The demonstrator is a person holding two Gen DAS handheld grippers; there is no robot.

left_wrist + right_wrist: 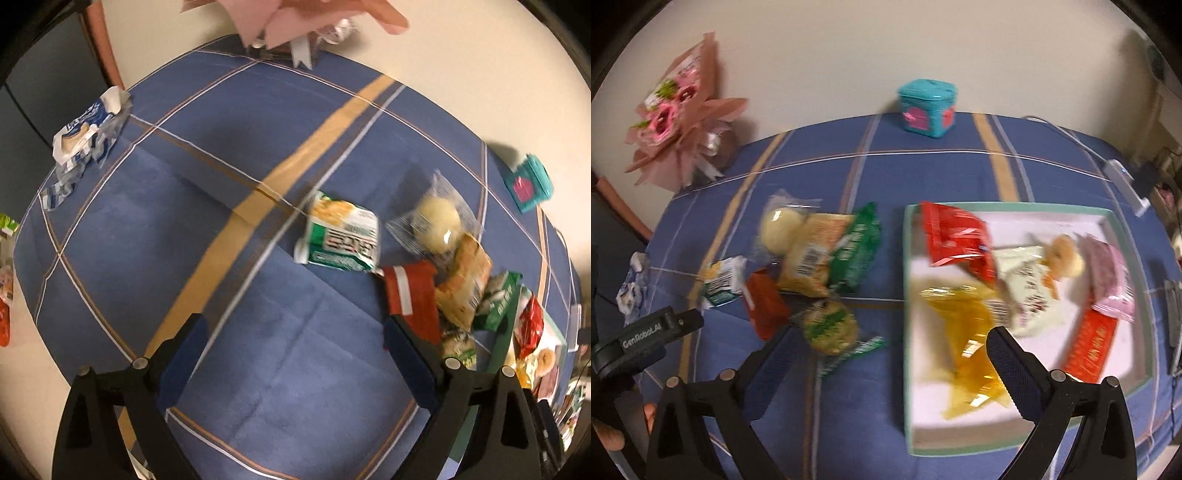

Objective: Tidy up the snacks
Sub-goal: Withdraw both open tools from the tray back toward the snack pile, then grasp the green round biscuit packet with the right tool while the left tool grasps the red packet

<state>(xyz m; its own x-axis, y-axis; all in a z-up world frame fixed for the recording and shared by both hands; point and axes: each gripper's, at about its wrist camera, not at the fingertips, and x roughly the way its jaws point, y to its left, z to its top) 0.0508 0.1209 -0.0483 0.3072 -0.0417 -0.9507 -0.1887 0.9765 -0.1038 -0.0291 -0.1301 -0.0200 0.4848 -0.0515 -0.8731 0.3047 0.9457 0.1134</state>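
Blue cloth (871,424) bears one tray (1128,236) with six packets; both tools (295,332) (890,343) gape empty.

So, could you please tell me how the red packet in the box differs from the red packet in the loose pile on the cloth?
The red packet in the box lies inside the green-rimmed box, overlapping other snacks; the darker red packet in the pile lies on the blue tablecloth outside it. The boxed one looks bigger and brighter. Both are sealed, and neither open gripper touches them.
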